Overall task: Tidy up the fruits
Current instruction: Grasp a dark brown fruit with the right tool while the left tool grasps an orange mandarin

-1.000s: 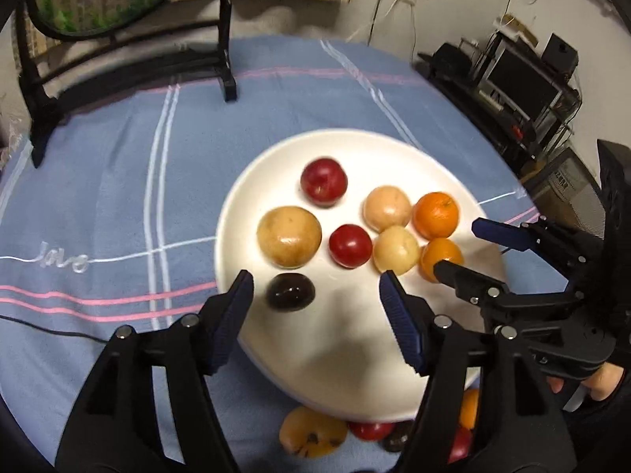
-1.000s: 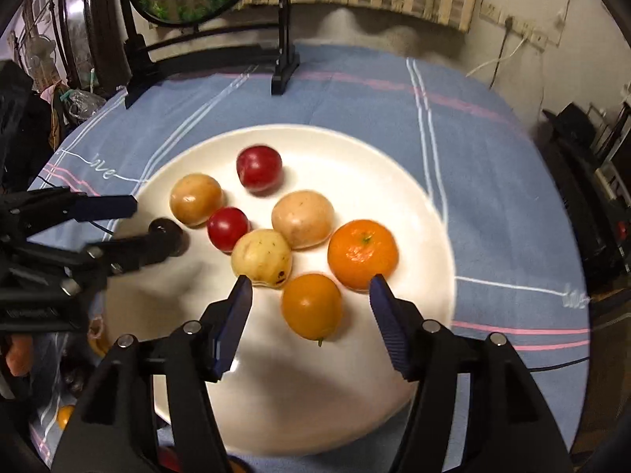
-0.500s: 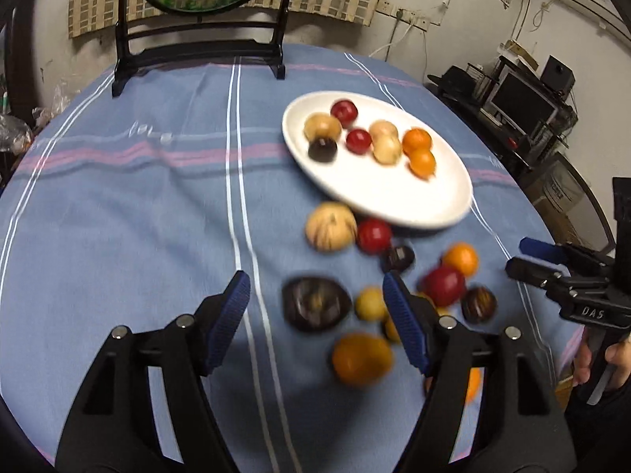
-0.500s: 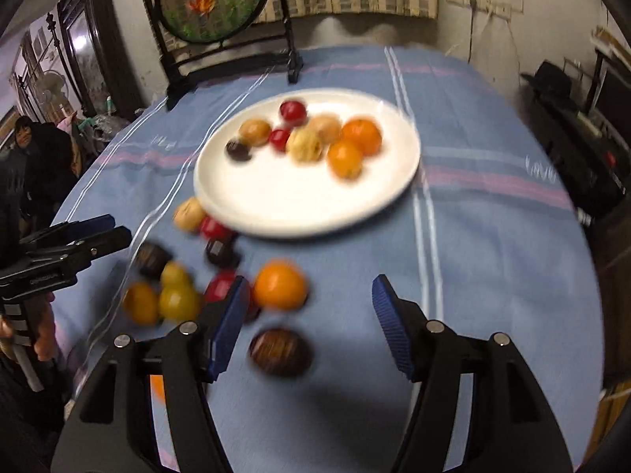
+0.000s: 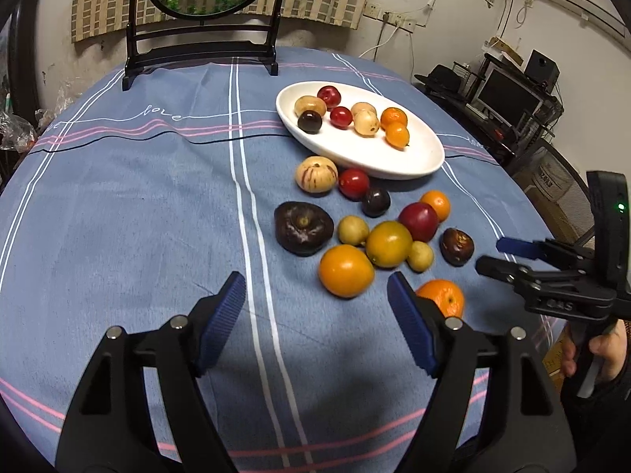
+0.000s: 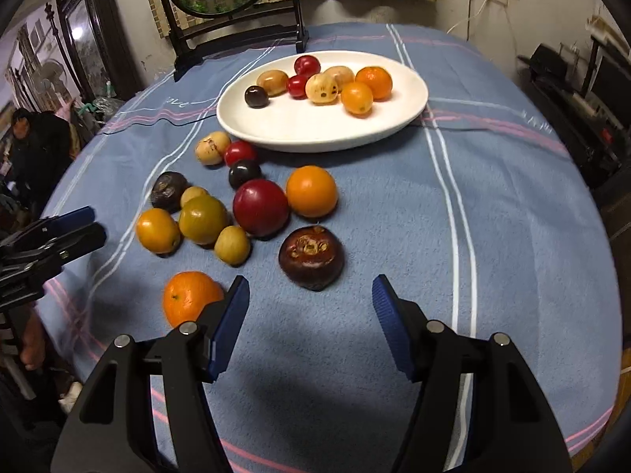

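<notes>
A white oval plate (image 5: 394,159) (image 6: 299,130) holds several small fruits. More fruit lies loose on the blue cloth in front of it, among it a dark mangosteen (image 5: 303,228), an orange (image 5: 346,270) and a red plum (image 5: 419,220). My left gripper (image 5: 316,295) hovers just short of the orange; its jaws are opening and hold nothing. In the right wrist view my right gripper (image 6: 310,297) stands open and empty just short of a dark brown fruit (image 6: 311,257), with an orange (image 6: 189,296) by its left finger. Each gripper shows in the other's view.
A round painted screen on a black stand (image 5: 201,19) stands at the table's far edge. Shelves with monitors (image 5: 508,98) sit to the right. A seated person (image 6: 35,149) is beyond the table's left edge. A hand (image 5: 591,351) holds the right gripper.
Both grippers have drawn back from over the plate towards the table's near side. The loose fruit in front of the plate has come into view. The left jaws stand a little wider.
</notes>
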Tool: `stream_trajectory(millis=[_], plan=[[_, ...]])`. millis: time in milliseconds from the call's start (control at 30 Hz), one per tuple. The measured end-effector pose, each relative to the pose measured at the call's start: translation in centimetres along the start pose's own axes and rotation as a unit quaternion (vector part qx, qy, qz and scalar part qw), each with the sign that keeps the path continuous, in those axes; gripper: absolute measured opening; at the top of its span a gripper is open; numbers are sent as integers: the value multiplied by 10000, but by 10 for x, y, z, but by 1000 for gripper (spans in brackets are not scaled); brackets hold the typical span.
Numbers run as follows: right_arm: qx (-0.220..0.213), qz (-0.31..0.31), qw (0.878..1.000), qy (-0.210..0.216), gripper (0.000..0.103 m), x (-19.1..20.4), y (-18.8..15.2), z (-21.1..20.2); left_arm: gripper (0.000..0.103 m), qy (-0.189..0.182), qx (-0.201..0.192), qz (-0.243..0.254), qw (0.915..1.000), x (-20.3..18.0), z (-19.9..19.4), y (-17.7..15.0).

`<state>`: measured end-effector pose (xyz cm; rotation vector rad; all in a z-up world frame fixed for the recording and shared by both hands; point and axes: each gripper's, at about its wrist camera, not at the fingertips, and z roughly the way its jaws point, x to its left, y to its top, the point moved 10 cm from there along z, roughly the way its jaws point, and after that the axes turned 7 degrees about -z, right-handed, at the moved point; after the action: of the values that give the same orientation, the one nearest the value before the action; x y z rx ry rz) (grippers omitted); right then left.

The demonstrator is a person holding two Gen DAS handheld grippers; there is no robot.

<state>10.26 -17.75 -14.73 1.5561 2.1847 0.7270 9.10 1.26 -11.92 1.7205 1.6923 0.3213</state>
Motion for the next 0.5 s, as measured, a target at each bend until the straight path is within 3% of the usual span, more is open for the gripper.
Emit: stream_trajectory(millis=[67, 167, 333, 400, 500], plan=[[7, -74, 9999, -149, 65, 0, 2, 6, 76, -12, -11, 10, 10000, -2, -1, 0], [163, 28, 9998, 81, 65, 3, 1, 23, 76, -35, 7, 33, 10000, -4, 0, -2], [185, -13, 9998, 6, 64, 2, 0, 39, 76, -110, 97, 54, 9999, -8, 3, -6], [117, -56, 9996, -247, 43, -3, 1, 38, 76, -237, 170, 102, 9995, -18, 3, -10], [49, 189, 9998, 89, 43, -6, -1, 32, 76, -536, 323, 303, 9976, -45, 3, -22]])
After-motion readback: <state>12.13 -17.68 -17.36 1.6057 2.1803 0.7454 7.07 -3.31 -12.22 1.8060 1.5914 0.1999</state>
